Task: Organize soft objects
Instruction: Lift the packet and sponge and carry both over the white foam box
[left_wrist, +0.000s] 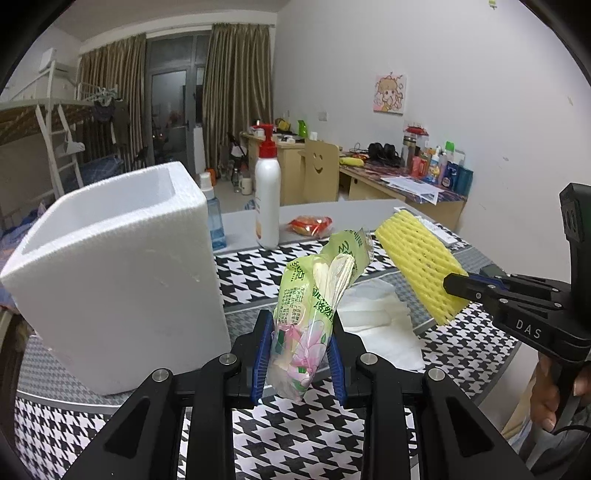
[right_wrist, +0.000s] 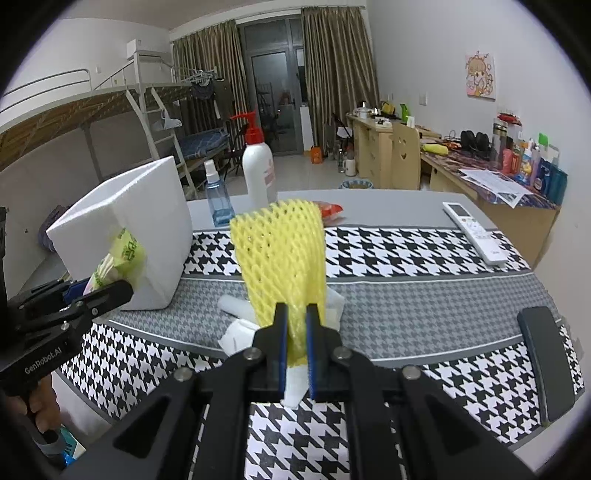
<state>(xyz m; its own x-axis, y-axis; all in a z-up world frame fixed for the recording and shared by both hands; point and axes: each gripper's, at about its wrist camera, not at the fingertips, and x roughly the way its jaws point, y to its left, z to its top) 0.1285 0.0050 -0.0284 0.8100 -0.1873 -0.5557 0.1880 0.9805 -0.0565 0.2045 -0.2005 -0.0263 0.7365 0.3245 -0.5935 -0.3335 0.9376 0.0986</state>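
- The left tool (left_wrist: 300, 350) is clamped on a green packet (left_wrist: 314, 295) of plastic gloves; its blue pads press the packet's lower part from both sides, and the packet stands up out of the grip, clear of the table.
- The right tool (right_wrist: 296, 345) is clamped on a yellow foam net (right_wrist: 280, 254); the jaws stand nearly together, pinching the net's lower end, and the net rises from them above the table.
- In the left view the right tool shows from the side, holding the net to the right of the packet; the two things are apart.
- A hand (left_wrist: 554, 391) grips the right tool's handle at the right edge of the left view.
- Under both tools a white tissue (left_wrist: 380, 325) lies flat on the houndstooth cloth (right_wrist: 406, 251) that covers the table (right_wrist: 388, 206).
- A white foam box (left_wrist: 122, 273), open at the top, stands on the table to the left of the packet.
- Behind the box stand a blue spray bottle (right_wrist: 218, 199) and a white pump bottle (right_wrist: 258, 170) with a red top, just beside each other.
- A red snack bag (left_wrist: 310, 225) lies near the pump bottle.
- A white remote (right_wrist: 474, 232) lies at the far right of the table.
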